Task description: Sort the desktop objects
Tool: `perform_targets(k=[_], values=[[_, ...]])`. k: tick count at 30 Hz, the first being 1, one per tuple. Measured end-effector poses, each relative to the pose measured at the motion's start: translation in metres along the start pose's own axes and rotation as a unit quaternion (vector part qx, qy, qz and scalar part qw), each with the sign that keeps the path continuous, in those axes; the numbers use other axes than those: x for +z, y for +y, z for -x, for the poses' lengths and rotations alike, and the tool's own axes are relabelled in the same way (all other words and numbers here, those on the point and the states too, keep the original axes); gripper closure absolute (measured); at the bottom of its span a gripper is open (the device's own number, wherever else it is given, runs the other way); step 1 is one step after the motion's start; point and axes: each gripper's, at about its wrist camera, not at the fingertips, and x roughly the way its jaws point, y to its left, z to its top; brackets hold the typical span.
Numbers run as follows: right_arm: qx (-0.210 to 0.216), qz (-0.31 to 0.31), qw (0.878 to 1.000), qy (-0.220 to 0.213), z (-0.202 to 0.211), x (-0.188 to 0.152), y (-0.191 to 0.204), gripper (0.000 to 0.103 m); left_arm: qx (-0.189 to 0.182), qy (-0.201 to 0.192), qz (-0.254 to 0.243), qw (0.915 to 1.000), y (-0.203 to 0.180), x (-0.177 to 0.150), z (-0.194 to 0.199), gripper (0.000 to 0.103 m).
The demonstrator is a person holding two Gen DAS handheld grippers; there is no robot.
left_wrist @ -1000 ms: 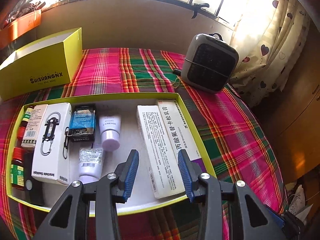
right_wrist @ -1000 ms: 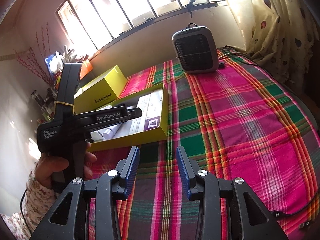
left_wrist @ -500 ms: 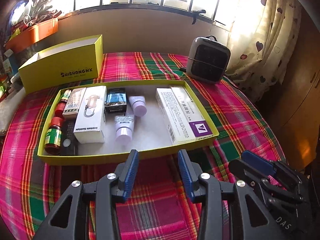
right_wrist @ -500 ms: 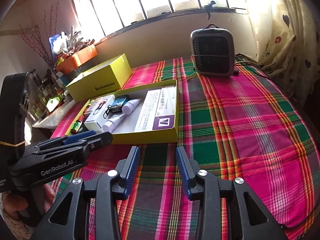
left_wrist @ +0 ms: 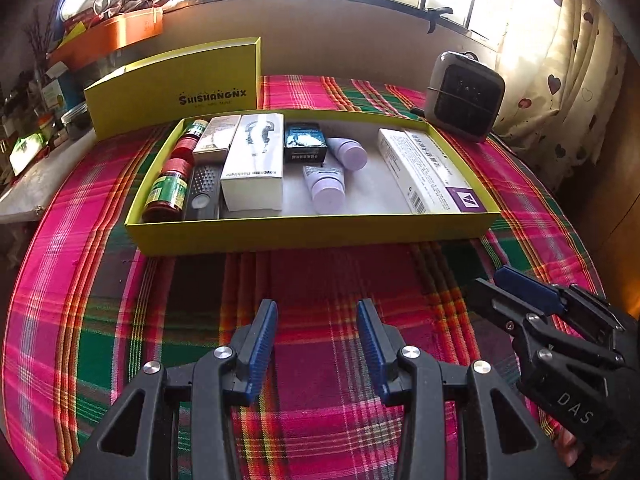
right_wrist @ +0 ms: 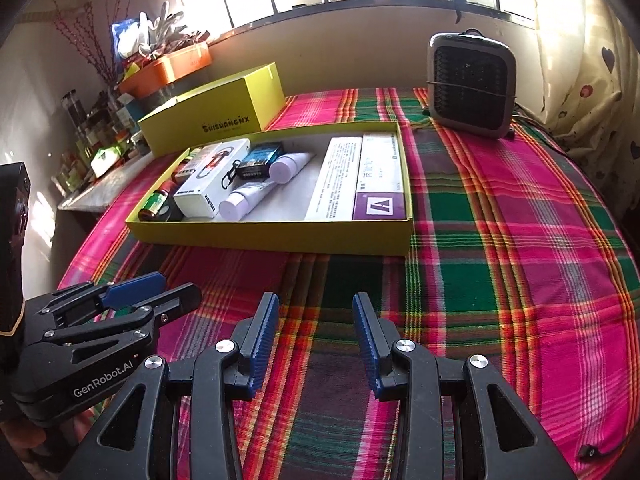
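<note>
Left gripper [left_wrist: 316,344], right gripper [right_wrist: 316,336]: fingers apart, empty. Shallow yellow cardboard tray [left_wrist: 312,234] at 12 o'clock, tightly packed; risk: a reach could knock neighbouring items.

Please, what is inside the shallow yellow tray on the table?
Inside the yellow tray: two long medicine cartons, two lilac tubes, a white flashlight box, small bottles. Anything beneath the boxes is hidden.

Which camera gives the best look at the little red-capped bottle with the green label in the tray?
The left wrist view: the bottle lies unobstructed in the yellow tray's near left corner, label readable as green. The right wrist view shows it smaller, at a slant, beside a black item.
</note>
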Motion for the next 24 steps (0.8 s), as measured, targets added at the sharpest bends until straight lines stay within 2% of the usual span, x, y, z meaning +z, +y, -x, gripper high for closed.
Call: perform_targets(k=[4, 7, 16, 24], values=[[-0.009, 0.01, 1.0, 0.01, -0.008, 0.0, 0.007, 0.062, 0.013, -0.008, -0.003, 0.9999, 0.002, 0.0, 0.001, 0.061], [-0.02, 0.016, 1.0, 0.014, -0.013, 0.002, 0.011, 0.056, 0.015, -0.004, -0.006, 0.9999, 0.002, 0.0, -0.003, 0.06], [-0.047, 0.027, 0.998, 0.02, -0.021, 0.004, 0.011, 0.055, 0.045, -0.012, -0.022, 0.9987, -0.001, 0.004, -0.014, 0.058], [-0.075, 0.04, 0.996, 0.026, -0.025, 0.006, 0.011, 0.055, 0.045, -0.021, -0.013, 0.9987, 0.002, 0.008, -0.019, 0.054]])
